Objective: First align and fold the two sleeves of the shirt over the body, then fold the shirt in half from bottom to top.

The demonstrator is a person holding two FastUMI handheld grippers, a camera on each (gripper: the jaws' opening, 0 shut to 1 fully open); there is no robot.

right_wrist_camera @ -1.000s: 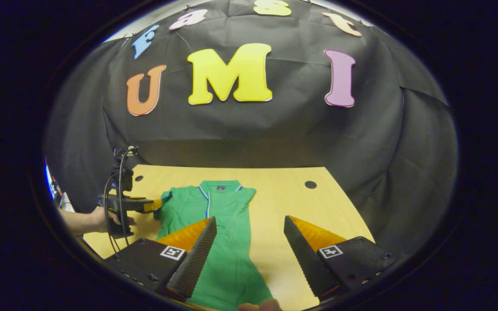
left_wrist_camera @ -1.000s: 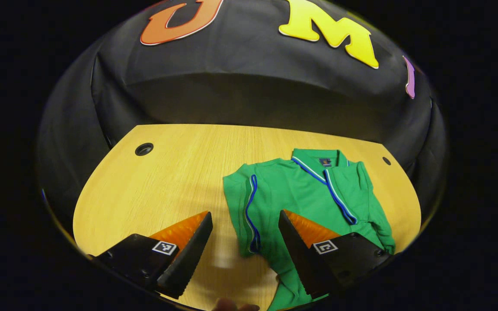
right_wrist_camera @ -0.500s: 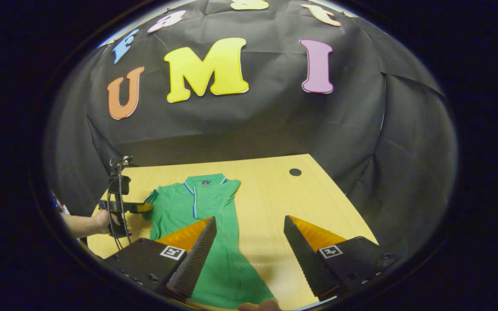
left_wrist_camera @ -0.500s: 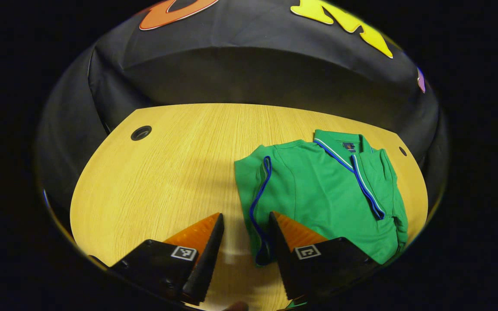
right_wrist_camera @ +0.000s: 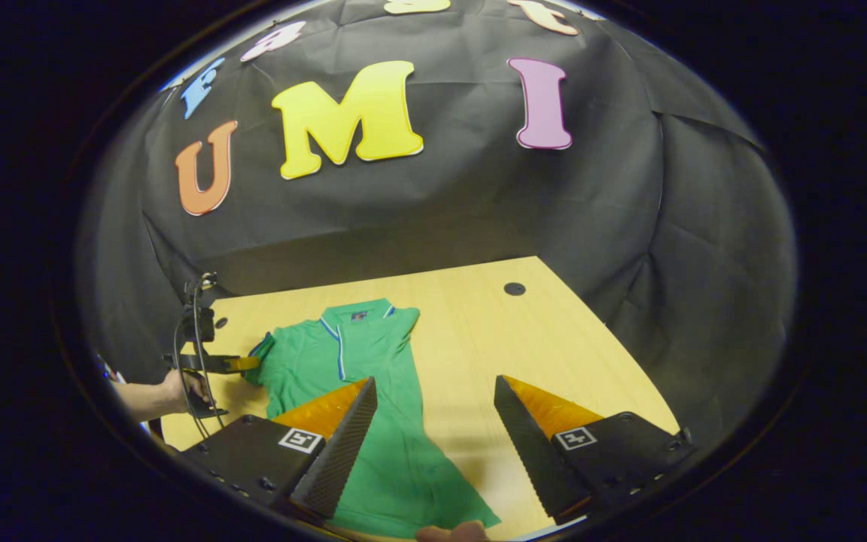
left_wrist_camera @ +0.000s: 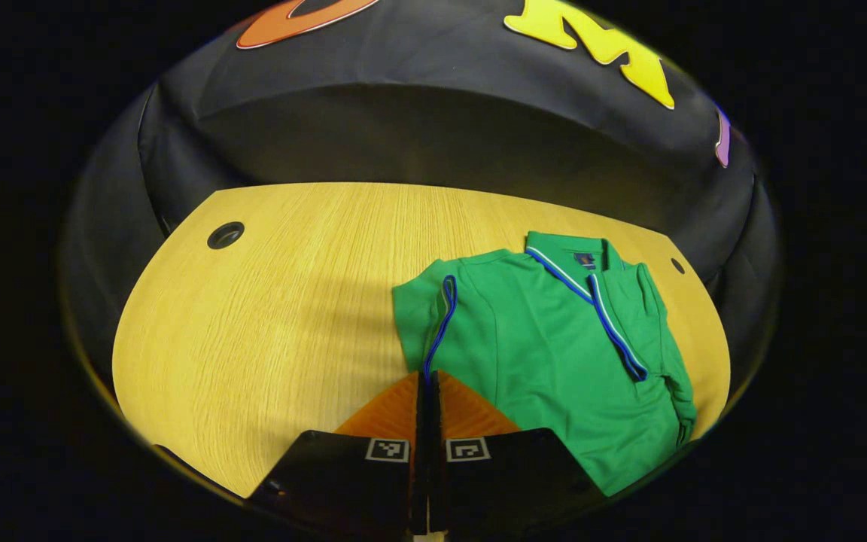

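Note:
A green polo shirt [left_wrist_camera: 554, 339] with blue and white trim lies collar-away on the wooden table [left_wrist_camera: 268, 301]. My left gripper [left_wrist_camera: 427, 382] is shut on the blue-trimmed hem of the near sleeve [left_wrist_camera: 433, 301], which lies at the shirt's left edge. The far side of the shirt [left_wrist_camera: 655, 324] looks folded in over the body. In the right gripper view, the shirt [right_wrist_camera: 373, 361] stretches toward me, and my right gripper [right_wrist_camera: 434, 382] hovers open above its lower part, holding nothing. The left gripper [right_wrist_camera: 249, 363] shows there at the sleeve, held by a hand [right_wrist_camera: 174, 390].
The table has a round cable hole at its far left [left_wrist_camera: 225, 235] and a smaller one at the far right [left_wrist_camera: 676, 265]. Black cloth walls close in behind and beside the table. Bare wood lies left of the shirt [left_wrist_camera: 253, 339] and right of it [right_wrist_camera: 524, 339].
My left gripper went from wide open around the sleeve's edge to shut on the blue-trimmed hem. The right gripper stayed open and drifted slightly over the shirt's lower part.

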